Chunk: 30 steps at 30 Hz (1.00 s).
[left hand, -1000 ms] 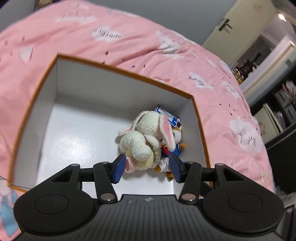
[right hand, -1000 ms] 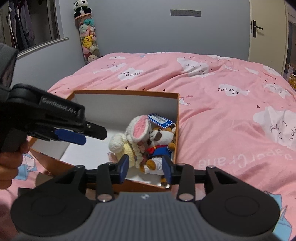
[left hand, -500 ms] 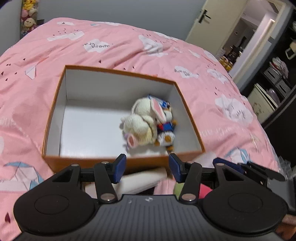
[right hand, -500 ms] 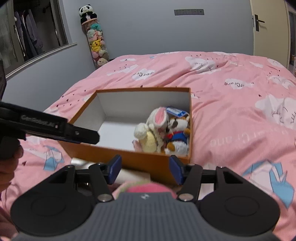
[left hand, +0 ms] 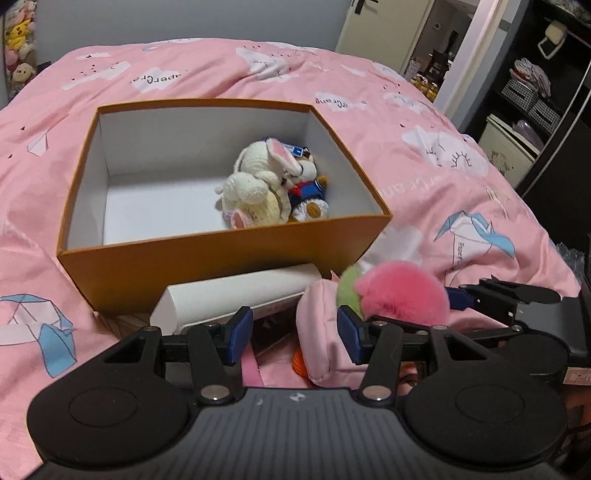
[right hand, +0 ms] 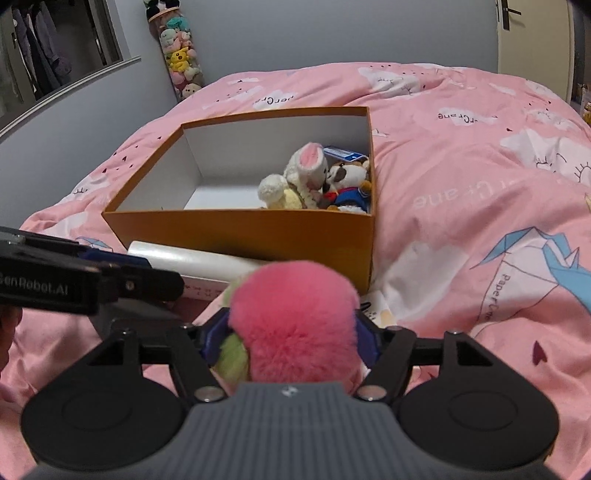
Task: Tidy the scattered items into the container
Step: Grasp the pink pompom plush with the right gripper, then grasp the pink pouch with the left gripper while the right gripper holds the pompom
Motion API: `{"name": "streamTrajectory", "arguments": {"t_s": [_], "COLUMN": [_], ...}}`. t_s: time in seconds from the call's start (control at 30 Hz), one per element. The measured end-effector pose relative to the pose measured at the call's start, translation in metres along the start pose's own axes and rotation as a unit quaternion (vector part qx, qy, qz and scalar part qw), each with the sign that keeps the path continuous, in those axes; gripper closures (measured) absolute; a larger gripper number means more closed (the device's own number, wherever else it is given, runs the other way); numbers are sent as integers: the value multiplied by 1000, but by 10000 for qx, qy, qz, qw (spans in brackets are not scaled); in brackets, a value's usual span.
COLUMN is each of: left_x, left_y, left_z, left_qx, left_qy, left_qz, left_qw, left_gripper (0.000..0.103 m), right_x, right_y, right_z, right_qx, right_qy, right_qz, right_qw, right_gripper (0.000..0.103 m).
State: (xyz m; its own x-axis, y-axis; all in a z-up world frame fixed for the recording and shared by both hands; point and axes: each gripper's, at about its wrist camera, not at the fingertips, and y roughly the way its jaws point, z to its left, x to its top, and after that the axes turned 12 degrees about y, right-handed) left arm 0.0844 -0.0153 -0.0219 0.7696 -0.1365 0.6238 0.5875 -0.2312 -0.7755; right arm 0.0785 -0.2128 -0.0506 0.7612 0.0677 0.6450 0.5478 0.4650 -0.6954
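Pink plush ball (right hand: pixel 295 325): fluffy, round, green tuft beside.

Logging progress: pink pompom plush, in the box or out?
Out. The pink plush lies on the bedspread before the orange box, between the right gripper pads.

Pink cloud-print duvet (right hand: pixel 461 177), hanging column of plush toys (right hand: pixel 180 55) against the grey wall (right hand: pixel 295 33), cream door (left hand: pixel 380 26).

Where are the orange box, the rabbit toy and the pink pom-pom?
orange box (left hand: pixel 221 264), left wrist view, near outer wall.
rabbit toy (left hand: pixel 255 184), left wrist view, cream body.
pink pom-pom (right hand: pixel 295 325), right wrist view, fluffy middle.
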Motion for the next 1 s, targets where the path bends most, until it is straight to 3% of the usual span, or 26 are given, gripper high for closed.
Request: {"name": "streamTrajectory", "arguments": {"t_s": [0.13, 0.3, 0.53, 0.73, 1.0], "left_x": [-3, -7, -9, -10, -11], "left_y": [5, 11, 13, 15, 41], "left_z": [2, 7, 8, 6, 6], "left_qx": [6, -18, -165, -517, -1024], "left_qy": [-34, -134, -215, -242, -593], "left_qz": [65, 157, 189, 188, 548], "left_qw": [10000, 9998, 9995, 9982, 9915], "left_gripper": [44, 44, 44, 46, 46], "right_x": [-4, -8, -9, -1, 9], "right_y": [10, 19, 15, 1, -19], "right_z": [3, 3, 2, -4, -17], "right_qx": [-18, -92, -58, -158, -341], "right_qy": [-93, -132, -155, -191, -228], "right_qz": [77, 91, -24, -269, -534], "right_qw": [9999, 9998, 9999, 9993, 9977], "right_gripper": [34, 45, 49, 49, 49]}}
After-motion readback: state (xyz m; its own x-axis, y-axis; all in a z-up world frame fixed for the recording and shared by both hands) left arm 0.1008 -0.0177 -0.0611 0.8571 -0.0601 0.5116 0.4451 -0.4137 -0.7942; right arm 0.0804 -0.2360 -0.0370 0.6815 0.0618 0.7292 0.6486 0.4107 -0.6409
